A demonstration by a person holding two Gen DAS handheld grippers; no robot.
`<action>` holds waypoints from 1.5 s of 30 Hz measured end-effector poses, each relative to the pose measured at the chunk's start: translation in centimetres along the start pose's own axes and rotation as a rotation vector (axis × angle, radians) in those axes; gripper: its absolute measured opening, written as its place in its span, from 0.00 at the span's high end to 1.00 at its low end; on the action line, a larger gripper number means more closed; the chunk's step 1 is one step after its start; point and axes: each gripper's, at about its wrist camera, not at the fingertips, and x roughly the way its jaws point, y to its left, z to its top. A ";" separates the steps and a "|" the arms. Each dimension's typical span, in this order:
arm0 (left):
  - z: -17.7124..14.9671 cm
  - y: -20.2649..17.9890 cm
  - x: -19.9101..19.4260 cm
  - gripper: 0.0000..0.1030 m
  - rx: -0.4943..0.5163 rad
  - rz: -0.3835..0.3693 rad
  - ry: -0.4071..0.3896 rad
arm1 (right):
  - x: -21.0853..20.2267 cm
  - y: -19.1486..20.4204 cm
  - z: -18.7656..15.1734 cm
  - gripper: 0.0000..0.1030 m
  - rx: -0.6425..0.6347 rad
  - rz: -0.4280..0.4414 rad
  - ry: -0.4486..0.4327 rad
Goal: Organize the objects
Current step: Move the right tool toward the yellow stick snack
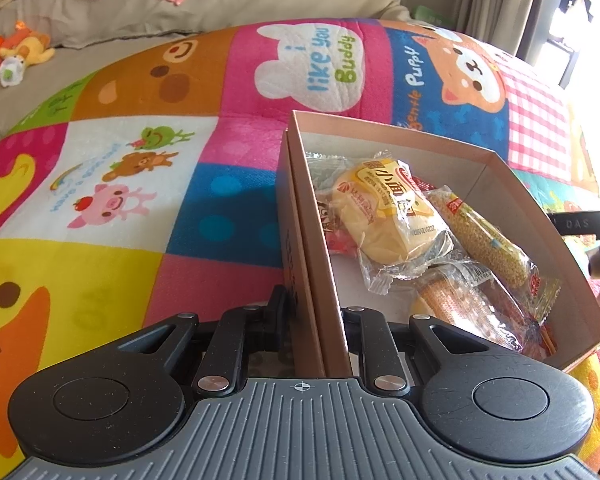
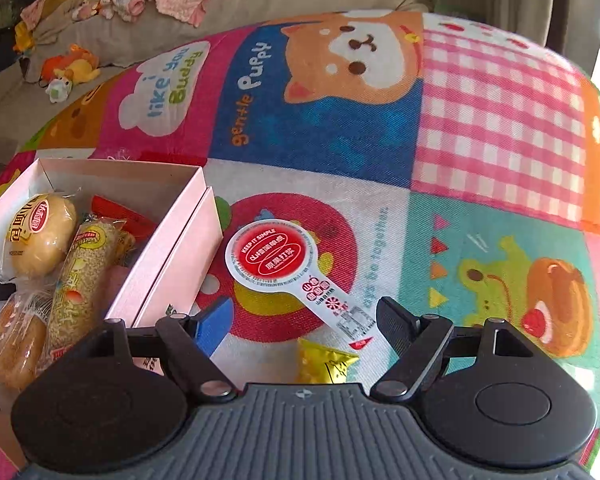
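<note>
A pink cardboard box (image 1: 496, 168) sits on a colourful cartoon mat (image 1: 140, 200). It holds a wrapped yellow bun (image 1: 384, 216), a sesame stick (image 1: 488, 236) and other wrapped snacks. My left gripper (image 1: 316, 320) is shut on the box's near left wall. In the right wrist view the box (image 2: 172, 248) is at the left. My right gripper (image 2: 304, 320) is open and empty above a red-and-white lollipop-shaped packet (image 2: 276, 256) and a yellow wrapped snack (image 2: 324, 364) on the mat (image 2: 500, 120).
A beige sofa (image 1: 180, 12) with clothes and plush toys (image 1: 24, 48) lies behind the mat. Curtains and a bright window (image 1: 560, 20) are at the far right. The other gripper's black part (image 1: 584, 222) shows at the box's right side.
</note>
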 end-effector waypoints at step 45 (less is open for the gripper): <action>-0.3 -1.6 0.1 0.80 0.031 0.027 -0.010 | -5.1 -0.8 -7.8 0.58 0.144 -0.028 -0.035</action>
